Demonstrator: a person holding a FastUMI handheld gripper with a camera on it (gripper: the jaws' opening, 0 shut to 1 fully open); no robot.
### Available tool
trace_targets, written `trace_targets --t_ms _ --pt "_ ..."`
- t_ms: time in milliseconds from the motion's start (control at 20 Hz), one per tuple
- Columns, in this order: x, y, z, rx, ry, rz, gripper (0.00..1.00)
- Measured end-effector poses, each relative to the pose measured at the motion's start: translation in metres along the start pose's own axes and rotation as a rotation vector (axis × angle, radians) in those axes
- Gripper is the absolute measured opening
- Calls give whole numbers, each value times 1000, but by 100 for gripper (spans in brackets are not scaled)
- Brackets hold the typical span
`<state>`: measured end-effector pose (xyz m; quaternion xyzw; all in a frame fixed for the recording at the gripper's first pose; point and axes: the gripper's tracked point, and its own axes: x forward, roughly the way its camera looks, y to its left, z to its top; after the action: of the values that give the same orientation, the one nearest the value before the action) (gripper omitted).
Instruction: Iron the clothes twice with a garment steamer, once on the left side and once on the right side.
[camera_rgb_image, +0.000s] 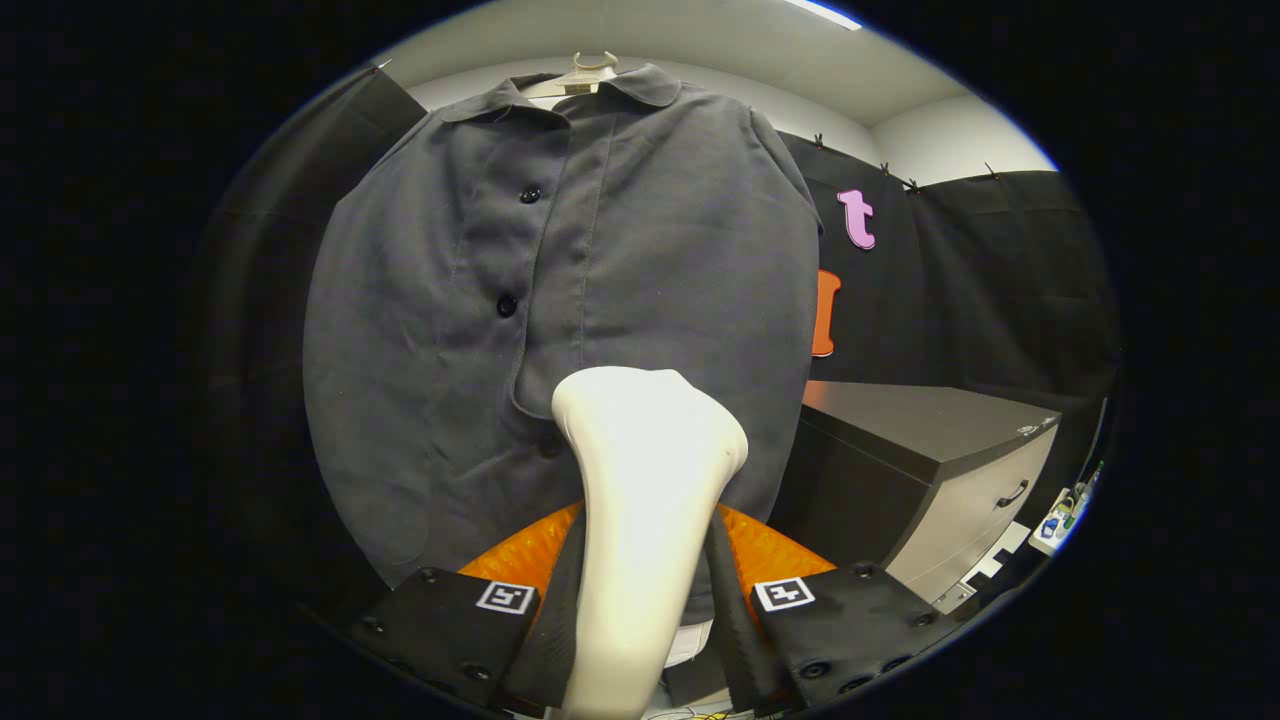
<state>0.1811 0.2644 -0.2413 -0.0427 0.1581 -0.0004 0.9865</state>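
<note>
**Steamer held up against the lower front of the hanging shirt**

Hanging from a pale hanger (583, 72), a dark grey shirt (420, 330) spreads across the middle of the scene, its collar at the top and its hem falling down toward the gripper (640, 600). On the shirt's left half the cloth shows faint creases, and a side panel curves down to a rounded lower corner. Further across comes the button placket, with dark buttons (507, 305) running down it.

Below the placket stands the white garment steamer (640, 470), upright between the two fingers. Both fingers press against its handle from either side, so the claw is narrow and clamped on the steamer. The steamer's broad head sits just in front of the shirt's lower middle, close to or touching the cloth; which of the two cannot be told. An orange surface (770, 555) shows behind the handle, under the shirt's hem.

Beyond the shirt's right edge stands a dark cabinet (930, 470) with a pale drawer front and a dark handle, set against the booth's black cloth wall (1000, 280). Above the wall, a light ceiling (720, 45) carries a bright strip lamp.
</note>
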Motion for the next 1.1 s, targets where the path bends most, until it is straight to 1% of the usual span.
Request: trace_targets --t_ms 150,450,650,850,1100 --pt "-3 3 1 -2 0 6 66" --pt "-12 26 26 -4 -45 50 65" --pt "-26 42 55 -4 -76 69 65" --pt "-43 70 101 37 -160 148 65" --pt "-38 104 155 56 -234 213 65"
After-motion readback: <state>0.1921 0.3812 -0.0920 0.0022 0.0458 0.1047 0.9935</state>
